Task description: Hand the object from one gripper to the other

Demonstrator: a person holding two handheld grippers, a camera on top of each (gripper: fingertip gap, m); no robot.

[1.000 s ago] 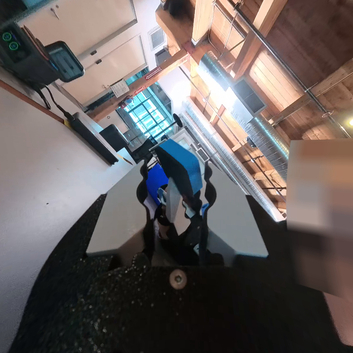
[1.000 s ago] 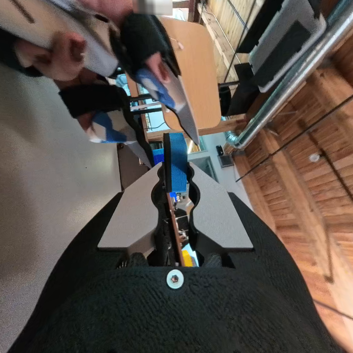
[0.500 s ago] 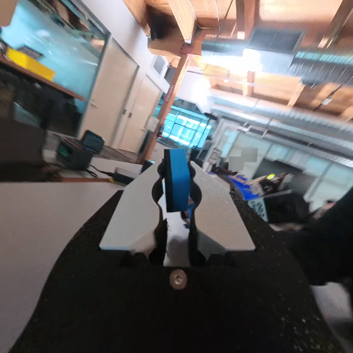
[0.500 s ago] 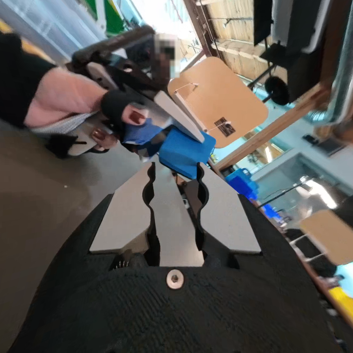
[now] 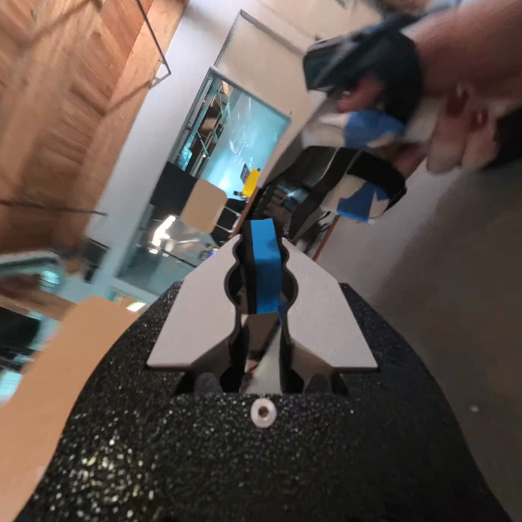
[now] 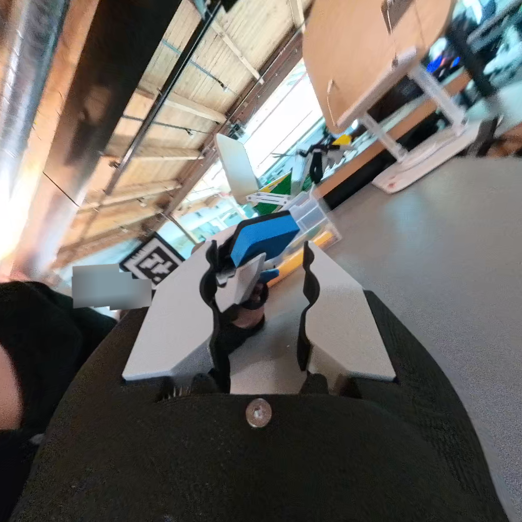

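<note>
A blue foam block with a black side [image 5: 265, 271] is clamped between the grey fingers of my left gripper [image 5: 261, 240], which is shut on it and holds it in the air. In the right wrist view the same block [image 6: 262, 237] sticks out of the left gripper [image 6: 238, 265], just beyond my right gripper [image 6: 258, 251]. The right gripper's jaws stand wide apart and empty, and do not touch the block. The right gripper [image 5: 339, 180] also shows blurred at the upper right of the left wrist view, held by a hand [image 5: 466, 84].
A grey table [image 6: 423, 254] lies below. A clear plastic box [image 6: 313, 217] with yellow things stands on it behind the block. A black-and-white marker card [image 6: 152, 262] is at the left. Tan-topped desks and chairs stand farther back.
One second ago the right gripper was shut on the block. The left gripper closed on it, the right opened, and it has since opened wider and drawn back. Both views have swung round.
</note>
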